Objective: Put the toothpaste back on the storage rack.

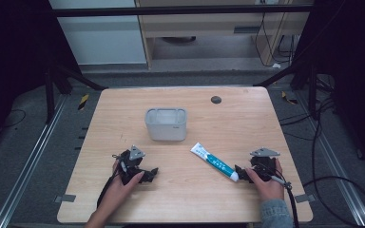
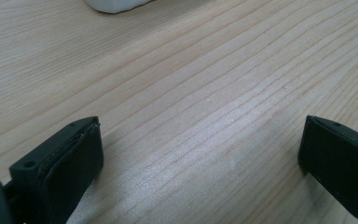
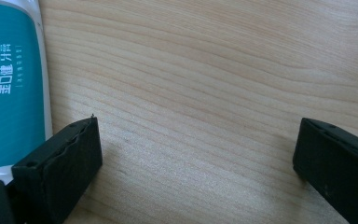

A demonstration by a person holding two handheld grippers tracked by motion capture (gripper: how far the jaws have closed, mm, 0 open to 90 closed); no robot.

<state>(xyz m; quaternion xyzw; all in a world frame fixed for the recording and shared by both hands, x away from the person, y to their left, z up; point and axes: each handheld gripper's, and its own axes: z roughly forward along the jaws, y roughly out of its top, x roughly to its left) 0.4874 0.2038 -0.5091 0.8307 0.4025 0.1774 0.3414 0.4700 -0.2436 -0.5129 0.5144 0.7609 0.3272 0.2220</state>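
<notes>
the right gripper (image 1: 242, 172) rests low on the tabletop (image 1: 180, 199) at the person's right, its jaws spread wide with only bare wood between them, as the right gripper view makes plain. the toothpaste tube (image 1: 215, 162) lies flat just beside it, aslant, with its white cap end toward that gripper and its crimped tail pointing toward the middle of the tabletop; in the right gripper view the tube (image 3: 11, 88) runs along the outside of the left-hand jaw, near it but not between the two, so nothing is pinched. lying flat like that, the tube offers its narrow width to a grasp from the side, which is probably why the gripper sits so low and close to the cap end. the left gripper (image 1: 147, 175) rests at the person's left, well apart from the tube, its jaws likewise spread over empty wood, seemingly parked out of the way. a pale, open container (image 1: 166, 124) stands upright beyond both grippers near the centre, within reach of either hand, a likely place for the tube to go.
</notes>
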